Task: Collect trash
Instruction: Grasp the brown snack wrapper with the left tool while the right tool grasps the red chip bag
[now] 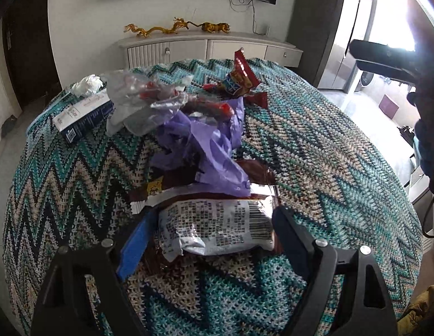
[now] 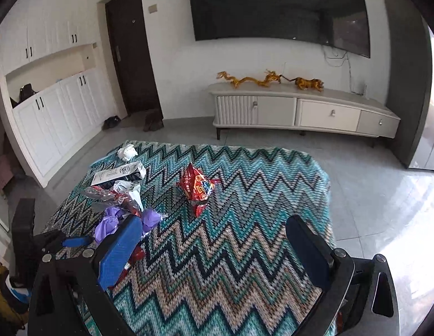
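Left wrist only: barcode wrapper (image 1: 217,228) between fingers (image 1: 289,235)

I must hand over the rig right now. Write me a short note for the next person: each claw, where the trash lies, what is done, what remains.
Left claw: open, jaws either side of the brown snack wrapper at the near end of the pile, not pressing it.
Right claw: open, empty, above bare zigzag cloth.
Trash, all on the cloth: purple bag and clear plastic wrap behind the wrapper; red snack bag alone in the middle; white carton and crumpled tissue at the far left corner.
Done: nothing collected as far as I see.
Left: every piece; no bin in view.
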Demonstrator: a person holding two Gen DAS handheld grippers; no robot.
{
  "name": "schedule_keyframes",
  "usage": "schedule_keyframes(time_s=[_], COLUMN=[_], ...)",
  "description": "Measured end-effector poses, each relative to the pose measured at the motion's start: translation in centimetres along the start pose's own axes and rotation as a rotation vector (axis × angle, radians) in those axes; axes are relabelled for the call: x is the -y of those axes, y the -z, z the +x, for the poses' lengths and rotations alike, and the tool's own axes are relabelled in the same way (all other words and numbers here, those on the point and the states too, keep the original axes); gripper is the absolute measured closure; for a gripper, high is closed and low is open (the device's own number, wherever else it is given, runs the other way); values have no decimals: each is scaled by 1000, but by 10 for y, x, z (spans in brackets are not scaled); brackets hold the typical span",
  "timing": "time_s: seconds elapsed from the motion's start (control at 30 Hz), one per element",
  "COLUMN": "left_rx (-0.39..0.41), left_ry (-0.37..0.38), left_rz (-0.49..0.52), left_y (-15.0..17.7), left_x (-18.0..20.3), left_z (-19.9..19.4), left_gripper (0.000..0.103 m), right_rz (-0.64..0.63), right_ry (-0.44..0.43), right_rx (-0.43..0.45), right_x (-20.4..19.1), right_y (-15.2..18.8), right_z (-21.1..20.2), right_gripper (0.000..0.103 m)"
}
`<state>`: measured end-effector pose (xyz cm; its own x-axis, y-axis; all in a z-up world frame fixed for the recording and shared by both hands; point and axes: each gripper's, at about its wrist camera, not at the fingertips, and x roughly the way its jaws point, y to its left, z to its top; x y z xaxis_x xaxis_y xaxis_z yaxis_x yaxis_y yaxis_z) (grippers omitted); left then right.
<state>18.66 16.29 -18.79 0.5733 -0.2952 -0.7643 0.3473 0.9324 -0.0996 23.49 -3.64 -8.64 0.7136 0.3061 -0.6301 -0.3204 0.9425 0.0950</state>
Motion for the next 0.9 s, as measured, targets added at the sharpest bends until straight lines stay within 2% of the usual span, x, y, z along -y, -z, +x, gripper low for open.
schedule_keyframes(time_s=[0.17, 0.37, 0.47, 0.5, 0.53, 0.57, 0.63, 0.67, 0.73, 0.9], left_rx=[-12, -2, 10, 13, 18, 18, 22, 23, 25, 38], left_ry=[-7, -4, 22, 29, 31, 44, 52, 55, 66, 80], left_rz=[3, 2, -26, -35, -40, -55, -71, -78, -95, -129], left_y=[-1, 0, 1, 2, 3, 4, 5, 6, 8, 17], left_x=[0, -1, -6, -8, -9, -11, -13, -14, -17, -14], left_z=[5, 8, 5, 4, 2, 0, -2, -4, -8, -23], left_gripper=[23, 48, 56, 61, 71, 74, 77, 79, 81, 85], right_rz=[-18, 3, 27, 35, 44, 50, 66, 77, 98, 108], right_ry=[-37, -76, -85, -92, -94, -94, -110, -127, -144, -152], right_rx=[-40, -82, -109, -119, -132, -140, -151, -155, -158, -142], right_x=[-9, -14, -13, -12, -11, -10, -8, -6, -2, 6], right_y=[-9, -23, -26, -27, -27, -27, -26, -26, -24, -16], right_z=[50, 108, 137, 145, 154, 160, 169, 171, 169, 136], right_gripper=[0, 2, 17, 25, 35, 41, 62, 69, 78, 85])
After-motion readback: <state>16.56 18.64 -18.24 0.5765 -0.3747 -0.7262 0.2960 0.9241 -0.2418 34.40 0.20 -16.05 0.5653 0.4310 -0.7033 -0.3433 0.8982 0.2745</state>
